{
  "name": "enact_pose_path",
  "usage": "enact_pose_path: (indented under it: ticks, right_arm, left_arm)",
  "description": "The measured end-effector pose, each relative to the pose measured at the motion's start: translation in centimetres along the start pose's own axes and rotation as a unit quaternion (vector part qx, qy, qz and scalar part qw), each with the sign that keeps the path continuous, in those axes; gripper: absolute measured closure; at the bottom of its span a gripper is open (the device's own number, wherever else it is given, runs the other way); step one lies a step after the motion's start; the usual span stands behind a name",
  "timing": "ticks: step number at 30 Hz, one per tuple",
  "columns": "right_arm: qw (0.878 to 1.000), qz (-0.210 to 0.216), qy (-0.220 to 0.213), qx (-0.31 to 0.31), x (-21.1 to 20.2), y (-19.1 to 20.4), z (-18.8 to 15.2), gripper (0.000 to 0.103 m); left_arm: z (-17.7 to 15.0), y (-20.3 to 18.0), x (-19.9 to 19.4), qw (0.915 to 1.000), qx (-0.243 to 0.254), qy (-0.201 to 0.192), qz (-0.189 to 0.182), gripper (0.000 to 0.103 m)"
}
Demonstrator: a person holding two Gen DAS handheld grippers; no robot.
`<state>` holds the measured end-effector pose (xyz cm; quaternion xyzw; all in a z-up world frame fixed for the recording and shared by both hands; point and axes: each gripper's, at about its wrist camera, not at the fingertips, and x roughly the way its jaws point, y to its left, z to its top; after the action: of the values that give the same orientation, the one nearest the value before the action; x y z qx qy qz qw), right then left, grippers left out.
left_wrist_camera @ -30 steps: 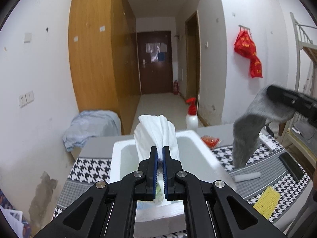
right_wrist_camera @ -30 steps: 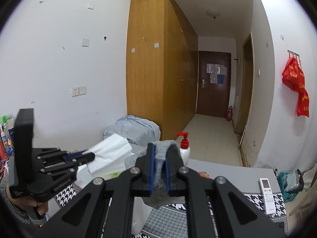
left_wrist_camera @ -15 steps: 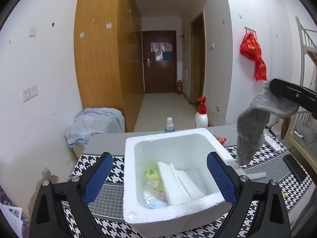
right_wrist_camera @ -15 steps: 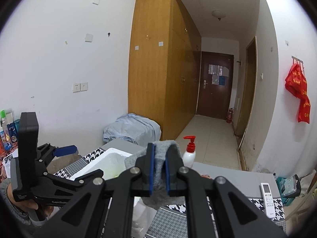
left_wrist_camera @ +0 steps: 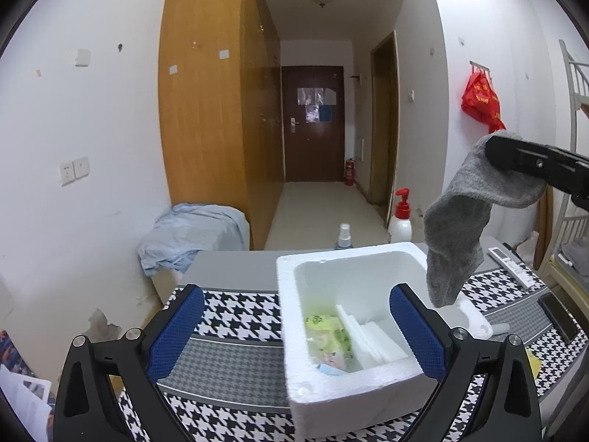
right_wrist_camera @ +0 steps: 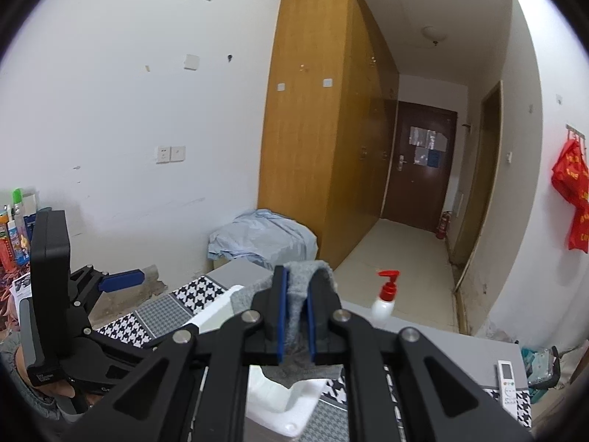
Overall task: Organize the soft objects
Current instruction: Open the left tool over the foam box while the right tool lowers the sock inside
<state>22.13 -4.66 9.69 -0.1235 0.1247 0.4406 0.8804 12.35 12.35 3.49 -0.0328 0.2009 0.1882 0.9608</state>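
Observation:
A white foam box point(left_wrist_camera: 294, 386) stands on the houndstooth table. White tissue point(left_wrist_camera: 368, 335) and a green packet point(left_wrist_camera: 327, 331) lie inside it. My left gripper point(left_wrist_camera: 296, 324) is open and empty, its blue pads wide apart above the box's near side. My right gripper point(right_wrist_camera: 295, 313) is shut on a grey sock point(right_wrist_camera: 296, 316). In the left wrist view the sock point(left_wrist_camera: 460, 235) hangs from the right gripper over the box's right rim. The box point(right_wrist_camera: 272, 397) shows below the right gripper.
A red-capped pump bottle point(left_wrist_camera: 401, 221) and a small spray bottle point(left_wrist_camera: 344, 237) stand behind the box. A white remote point(left_wrist_camera: 510, 267) and a dark phone point(left_wrist_camera: 559, 316) lie at the table's right. A blue cloth heap point(left_wrist_camera: 191, 235) lies at the left wall.
My left gripper opened and let the white tissue drop into the box, then drew back to the left. My right gripper carried the sock closer over the box.

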Motion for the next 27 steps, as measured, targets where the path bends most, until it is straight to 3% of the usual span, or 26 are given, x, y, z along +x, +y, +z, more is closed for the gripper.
enact_pose_path:
  ticks: [17, 27]
  right_arm:
    - [0.996, 0.031, 0.081, 0.0, 5.2, 1.9, -0.9, 0.091]
    - [0.988, 0.028, 0.151, 0.005, 8.1, 2.2, -2.8, 0.091]
  left_arm:
    - [-0.7, 2.6, -0.1, 0.9997, -0.017, 0.0, 0.017, 0.001]
    - [-1.1, 3.6, -0.3, 0.9995, -0.03, 0.001, 0.012, 0.001]
